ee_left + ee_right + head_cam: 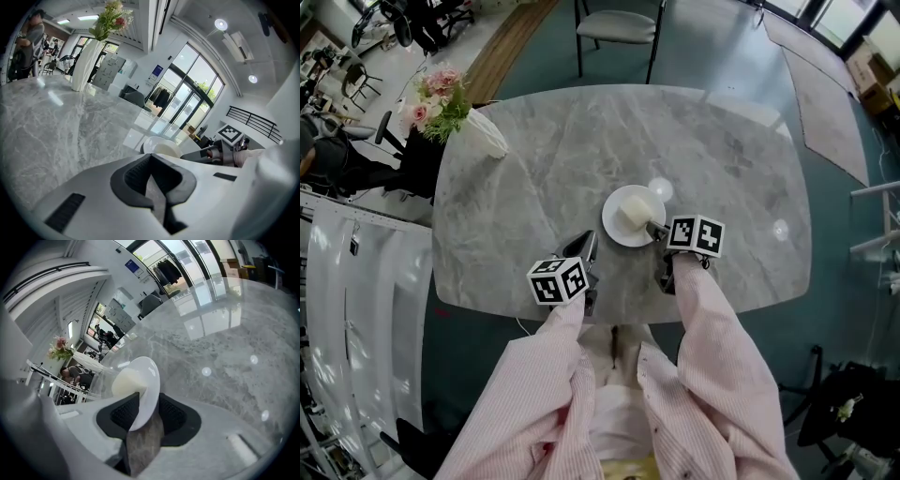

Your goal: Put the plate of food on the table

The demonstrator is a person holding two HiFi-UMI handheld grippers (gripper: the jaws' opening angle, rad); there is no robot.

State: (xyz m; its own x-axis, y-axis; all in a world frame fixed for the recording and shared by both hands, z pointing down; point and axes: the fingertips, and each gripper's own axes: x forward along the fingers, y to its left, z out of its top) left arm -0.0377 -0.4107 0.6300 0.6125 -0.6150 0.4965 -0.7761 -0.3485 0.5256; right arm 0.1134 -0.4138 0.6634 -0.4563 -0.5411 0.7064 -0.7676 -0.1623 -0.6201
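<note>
A round white plate (633,216) with a pale cream block of food (637,212) rests flat on the grey marble table (534,169), near its front edge. My right gripper (657,231) reaches the plate's near right rim. In the right gripper view the plate's rim (146,380) stands between the two black pads with a gap on either side, so the right gripper (147,406) is open around it. The food (125,380) lies just past the left pad. My left gripper (588,246) sits left of the plate, shut and empty (150,159). The plate (161,146) shows beyond it.
A white vase with pink flowers (455,108) stands at the table's far left edge. A chair (619,28) is behind the table. White railings (356,281) run along the left. A person (28,42) stands far off at the left.
</note>
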